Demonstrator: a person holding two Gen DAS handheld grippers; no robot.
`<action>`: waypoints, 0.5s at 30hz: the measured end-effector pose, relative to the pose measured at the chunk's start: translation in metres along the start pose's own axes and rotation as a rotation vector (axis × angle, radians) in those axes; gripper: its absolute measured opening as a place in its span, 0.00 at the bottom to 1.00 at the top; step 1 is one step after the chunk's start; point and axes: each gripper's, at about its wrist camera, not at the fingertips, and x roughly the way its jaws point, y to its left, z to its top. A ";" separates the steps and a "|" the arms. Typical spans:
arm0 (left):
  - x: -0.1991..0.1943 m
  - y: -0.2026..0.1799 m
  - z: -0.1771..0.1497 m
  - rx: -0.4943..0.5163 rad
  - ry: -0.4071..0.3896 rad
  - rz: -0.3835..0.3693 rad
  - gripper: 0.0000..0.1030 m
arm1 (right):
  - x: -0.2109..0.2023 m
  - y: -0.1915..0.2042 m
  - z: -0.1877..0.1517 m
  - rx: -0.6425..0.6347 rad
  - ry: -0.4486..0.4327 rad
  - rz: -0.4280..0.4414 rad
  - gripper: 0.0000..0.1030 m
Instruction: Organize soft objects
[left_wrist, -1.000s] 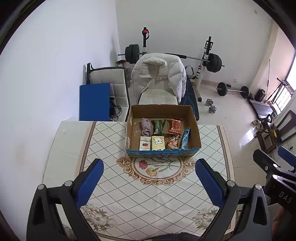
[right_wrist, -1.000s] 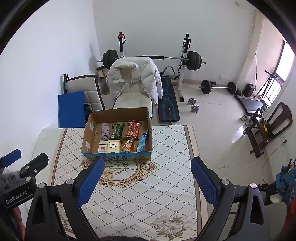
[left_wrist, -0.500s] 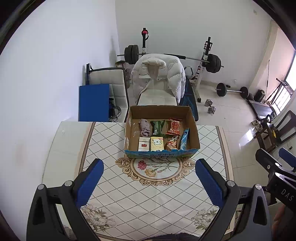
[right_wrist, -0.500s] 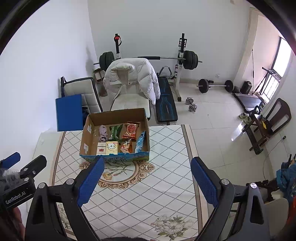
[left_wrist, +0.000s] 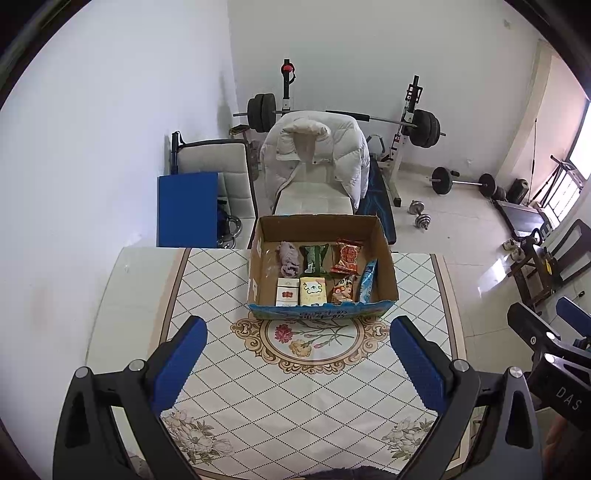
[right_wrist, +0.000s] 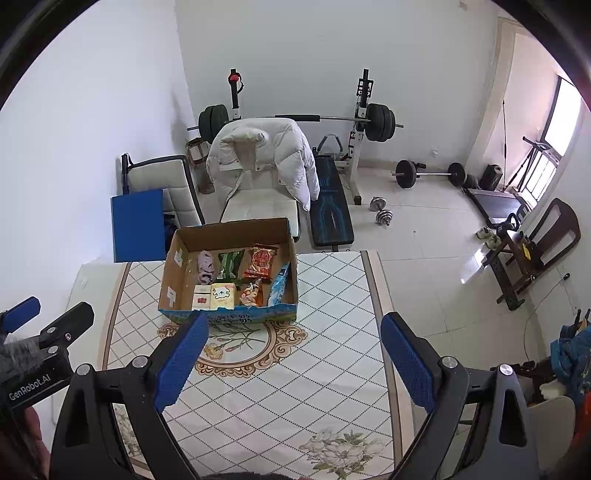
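Well, from my left wrist view, my left claw (left_wrist: 298, 358) hangs with its blue pads spread wide and nothing between them, high above the table (left_wrist: 310, 406), I judge so I can survey the whole cardboard box (left_wrist: 321, 314). Inside the box sit the soft things in two rows: a purple cloth (left_wrist: 289, 259) at the far left, a green packet (left_wrist: 314, 258) and a red packet (left_wrist: 347, 257) beside it, small packs nearer the front wall.

From my right wrist view, my right claw (right_wrist: 291, 360) also gapes apart and holds nothing, hovering right of the box's front corner. The box (right_wrist: 229, 316) lies ahead and leftward, well apart from both claws.
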 end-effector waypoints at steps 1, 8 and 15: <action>0.000 0.000 0.001 0.001 0.001 -0.001 0.99 | 0.002 0.001 0.000 0.000 -0.001 0.001 0.94; -0.002 -0.001 0.009 0.017 -0.002 -0.007 0.99 | 0.002 0.001 0.001 -0.004 0.000 0.002 0.94; 0.000 0.001 0.008 0.019 0.000 -0.016 0.99 | 0.000 0.000 0.001 -0.005 -0.003 0.000 0.94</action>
